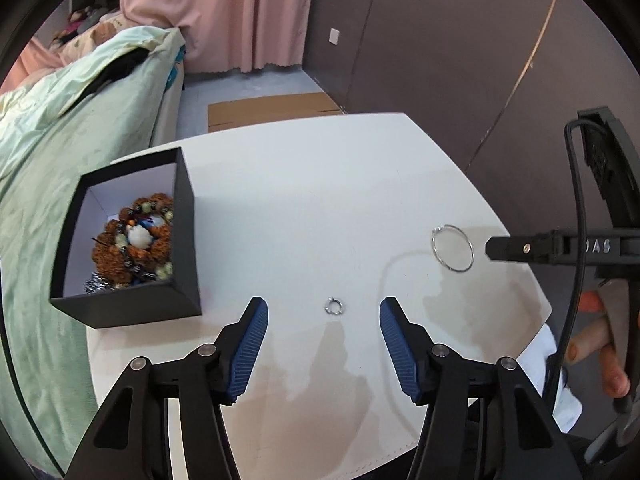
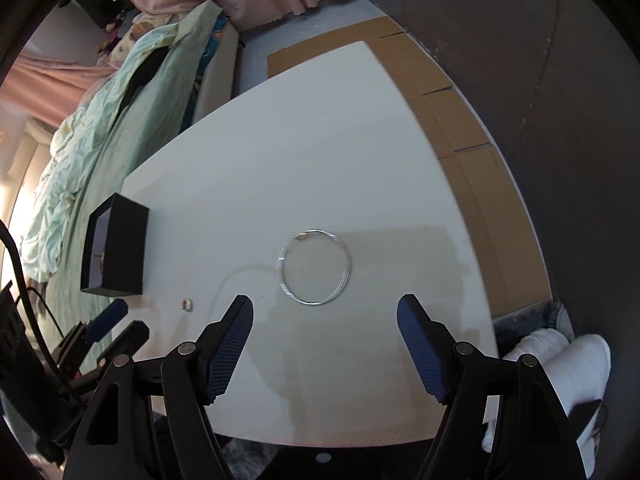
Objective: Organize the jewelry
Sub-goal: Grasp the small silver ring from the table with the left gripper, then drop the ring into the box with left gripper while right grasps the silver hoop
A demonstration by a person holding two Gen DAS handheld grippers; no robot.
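White tabletop, glossy and stained, beside a bed with a green duvet and pink curtains.

Black box already holds beaded bracelets; the wire bangle and the small ring lie loose. Left gripper and right gripper gape empty; thin metal flat on slick laminate may skid from closing pads.

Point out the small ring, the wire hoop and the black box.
small ring (image 1: 333,306), left wrist view, on its metal band.
wire hoop (image 2: 346,254), right wrist view, on its right rim.
black box (image 1: 187,216), left wrist view, on its right outer wall.
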